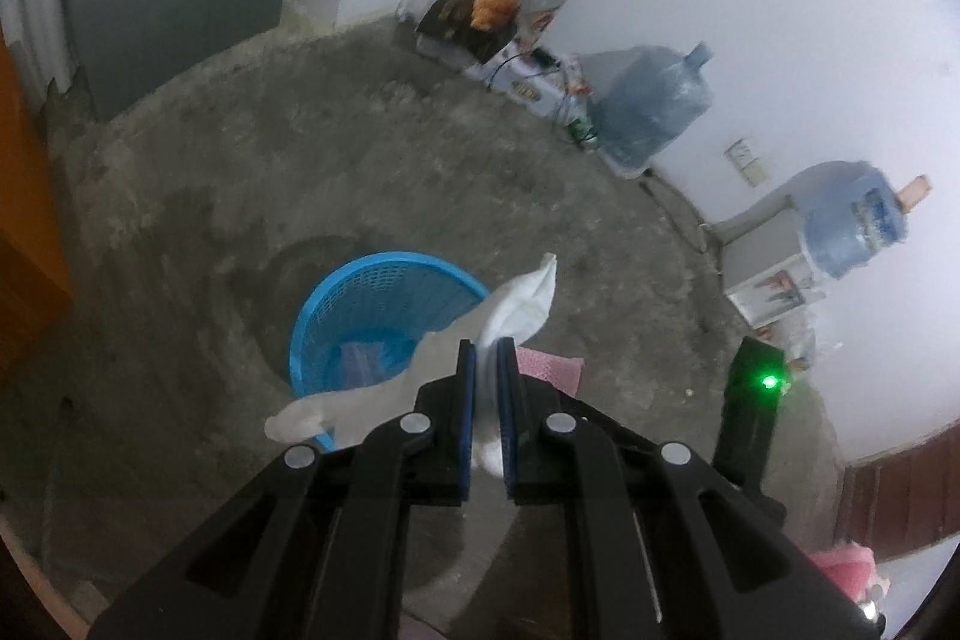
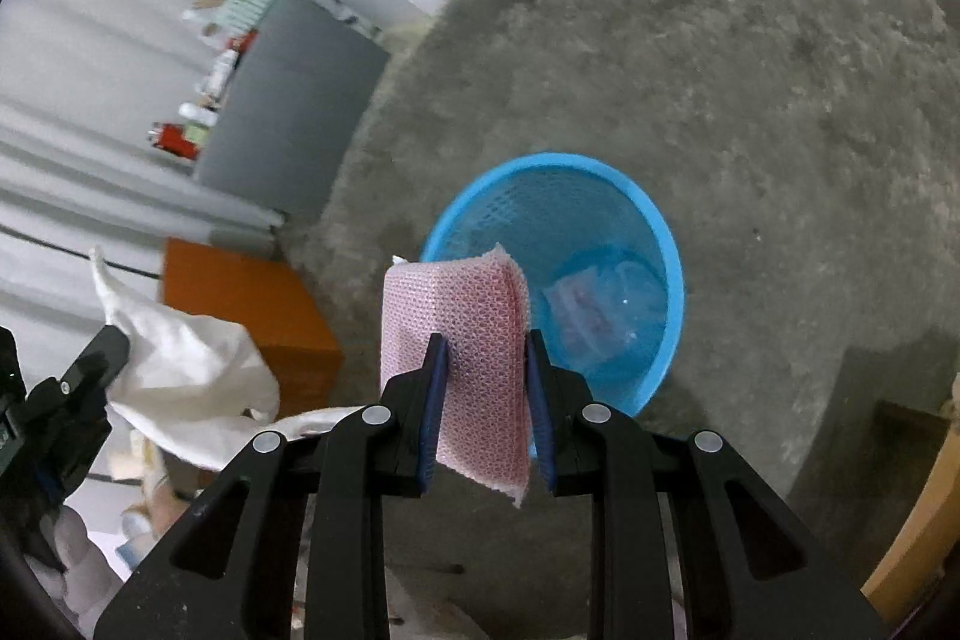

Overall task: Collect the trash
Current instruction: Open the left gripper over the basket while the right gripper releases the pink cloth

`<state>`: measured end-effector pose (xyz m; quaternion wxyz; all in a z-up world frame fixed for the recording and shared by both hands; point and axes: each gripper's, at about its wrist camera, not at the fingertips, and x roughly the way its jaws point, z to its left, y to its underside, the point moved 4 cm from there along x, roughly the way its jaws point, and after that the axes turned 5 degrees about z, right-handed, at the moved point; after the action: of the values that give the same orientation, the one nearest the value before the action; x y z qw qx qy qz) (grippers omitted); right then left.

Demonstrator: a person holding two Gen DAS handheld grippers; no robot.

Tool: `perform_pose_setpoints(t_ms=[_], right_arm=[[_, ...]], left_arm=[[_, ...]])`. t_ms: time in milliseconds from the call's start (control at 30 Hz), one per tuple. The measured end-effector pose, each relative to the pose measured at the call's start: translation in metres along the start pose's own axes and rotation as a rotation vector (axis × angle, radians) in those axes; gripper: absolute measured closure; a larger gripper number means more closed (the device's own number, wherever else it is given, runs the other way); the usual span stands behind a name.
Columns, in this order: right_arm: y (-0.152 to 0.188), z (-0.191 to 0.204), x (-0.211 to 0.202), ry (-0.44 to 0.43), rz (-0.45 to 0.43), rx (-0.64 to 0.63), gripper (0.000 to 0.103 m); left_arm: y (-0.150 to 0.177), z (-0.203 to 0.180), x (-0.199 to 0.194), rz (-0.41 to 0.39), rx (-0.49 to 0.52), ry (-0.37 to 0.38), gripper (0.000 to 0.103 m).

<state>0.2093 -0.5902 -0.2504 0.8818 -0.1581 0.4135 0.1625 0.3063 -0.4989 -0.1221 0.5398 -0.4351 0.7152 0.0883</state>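
1. left gripper [image 1: 487, 349]: clenching a white tissue [image 1: 522, 301], hanging over the floor [image 1: 360, 172].
2. right gripper [image 2: 485, 346]: grasping a pink mesh sponge [image 2: 462, 310].
3. blue basket [image 2: 654, 220]: sitting at 1 o'clock of the sponge, holding a clear plastic wrapper [image 2: 582, 307].

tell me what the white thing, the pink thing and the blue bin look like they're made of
White piece in the left hand-held gripper: soft, matte cloth or tissue; it creases and droops.
Pink piece in the right hand-held gripper: likely foam netting or bubble-wrap padding, with a fine cell pattern.
Blue bin: moulded plastic, smooth rim, perforated mesh walls.
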Motion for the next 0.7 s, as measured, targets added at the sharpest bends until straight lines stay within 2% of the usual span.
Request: perform_pose_setpoints(t_ms=[133,200,233,267,333,367,500,700], right_arm=[[-0.01,-0.005,0.022,0.037,0.015,0.015,0.077],[-0.016,-0.005,0.036,0.042,0.025,0.007,0.07],[-0.017,-0.005,0.045,0.058,0.038,0.002,0.067],[-0.018,-0.006,0.052,0.075,0.052,0.002,0.064],[-0.017,-0.009,0.062,0.091,0.069,-0.001,0.063],[-0.017,-0.011,0.065,0.101,0.074,-0.005,0.063],[-0.009,-0.018,0.057,0.101,0.068,-0.01,0.061],[0.016,-0.019,0.011,0.077,-0.01,-0.049,0.055]], left_arm=[[-0.008,0.005,0.042,0.042,-0.027,-0.003,0.096],[-0.009,0.008,0.057,0.066,-0.041,-0.013,0.085],[-0.009,0.01,0.064,0.074,-0.056,-0.032,0.069],[-0.011,0.011,0.065,0.067,-0.066,-0.039,0.063],[-0.011,0.011,0.066,0.051,-0.069,-0.038,0.059],[-0.01,0.011,0.064,0.045,-0.067,-0.039,0.054],[-0.006,0.007,0.047,0.014,-0.051,-0.031,0.05],[0.002,-0.006,-0.004,-0.06,-0.024,0.012,0.046]])
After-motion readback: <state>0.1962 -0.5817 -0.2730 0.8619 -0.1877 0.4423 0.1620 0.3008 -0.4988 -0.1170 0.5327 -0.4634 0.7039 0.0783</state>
